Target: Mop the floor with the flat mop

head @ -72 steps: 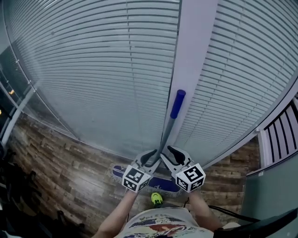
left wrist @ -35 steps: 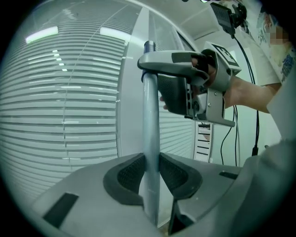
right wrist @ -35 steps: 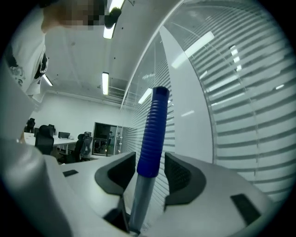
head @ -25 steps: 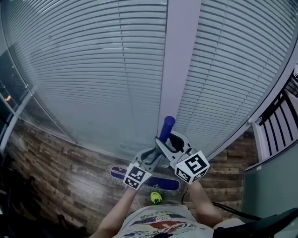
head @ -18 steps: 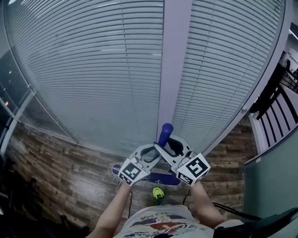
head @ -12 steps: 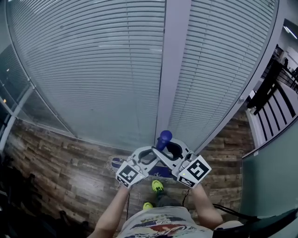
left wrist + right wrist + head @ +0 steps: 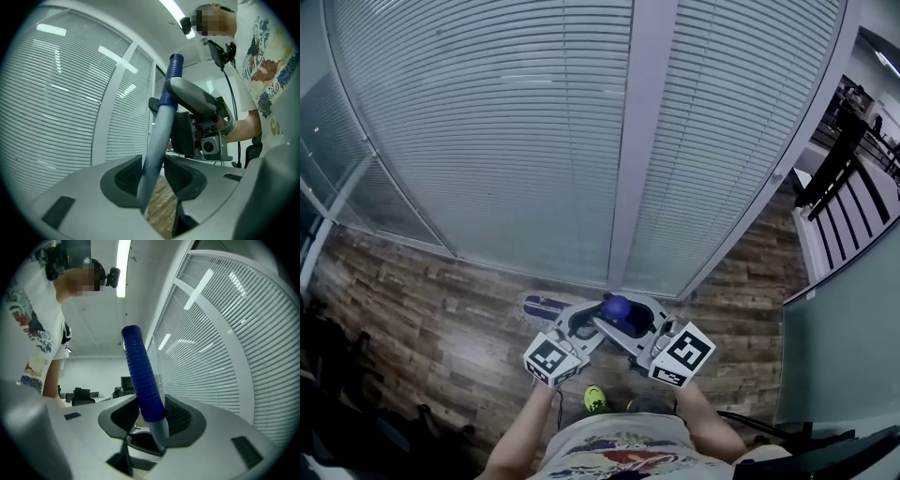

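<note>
The flat mop's blue head (image 7: 546,306) lies on the wooden floor near the foot of the blinds. Its handle rises toward me, so the head view shows mostly the blue grip end (image 7: 617,307). My left gripper (image 7: 584,324) holds the grey pole (image 7: 157,145) between its pads, below the blue grip (image 7: 171,79). My right gripper (image 7: 628,319) sits higher, around the ribbed blue grip (image 7: 140,376). Its jaws are opening, with the grip still leaning on one pad. The two grippers (image 7: 153,176) (image 7: 149,417) face each other across the handle.
A glass wall with closed blinds (image 7: 506,141) and a white column (image 7: 639,141) stands just ahead. Wooden planks (image 7: 422,300) stretch to the left. A dark railing (image 7: 839,173) and a grey partition (image 7: 844,356) are on the right. My green shoes (image 7: 595,400) are below the grippers.
Both grippers and the handle have come back from the blinds toward my body. The handle now points at the camera. More floor shows, and the mop head sits further left of the hands.
</note>
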Action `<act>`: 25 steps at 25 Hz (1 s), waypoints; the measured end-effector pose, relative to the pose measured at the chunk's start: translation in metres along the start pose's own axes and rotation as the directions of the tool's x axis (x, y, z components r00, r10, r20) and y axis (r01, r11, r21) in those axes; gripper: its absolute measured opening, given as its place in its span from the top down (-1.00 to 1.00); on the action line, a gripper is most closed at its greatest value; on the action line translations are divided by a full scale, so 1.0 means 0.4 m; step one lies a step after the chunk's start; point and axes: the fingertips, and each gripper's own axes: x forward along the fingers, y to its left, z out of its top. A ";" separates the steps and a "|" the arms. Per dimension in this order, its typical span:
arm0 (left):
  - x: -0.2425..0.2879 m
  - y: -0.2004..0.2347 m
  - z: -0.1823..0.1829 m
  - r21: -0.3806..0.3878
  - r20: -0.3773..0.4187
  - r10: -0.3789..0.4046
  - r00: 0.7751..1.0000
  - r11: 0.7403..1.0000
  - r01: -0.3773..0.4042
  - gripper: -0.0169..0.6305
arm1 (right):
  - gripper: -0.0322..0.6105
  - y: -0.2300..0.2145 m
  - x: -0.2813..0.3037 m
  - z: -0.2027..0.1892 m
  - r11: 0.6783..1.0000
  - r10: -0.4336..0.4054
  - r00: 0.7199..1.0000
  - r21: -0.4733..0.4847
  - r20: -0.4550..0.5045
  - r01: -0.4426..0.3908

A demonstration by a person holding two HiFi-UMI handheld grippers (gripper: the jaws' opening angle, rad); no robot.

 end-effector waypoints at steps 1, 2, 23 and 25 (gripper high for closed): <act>-0.003 -0.020 -0.004 0.000 -0.014 -0.002 1.000 1.000 0.002 0.56 | 0.40 0.015 -0.016 -0.003 1.000 0.004 1.000 -0.008 -0.007 -0.004; -0.006 -0.043 -0.007 -0.001 -0.028 -0.004 1.000 1.000 0.004 0.56 | 0.40 0.032 -0.034 -0.005 1.000 0.008 1.000 -0.012 -0.013 -0.008; -0.060 -0.818 -0.307 -0.035 -0.242 0.249 0.938 0.964 -0.265 0.46 | 0.31 0.554 -0.727 -0.287 0.953 0.300 0.949 0.081 -0.101 -0.293; -0.063 -0.884 -0.321 -0.041 -0.255 0.258 0.932 0.960 -0.277 0.45 | 0.29 0.595 -0.784 -0.300 0.944 0.324 0.940 0.095 -0.105 -0.315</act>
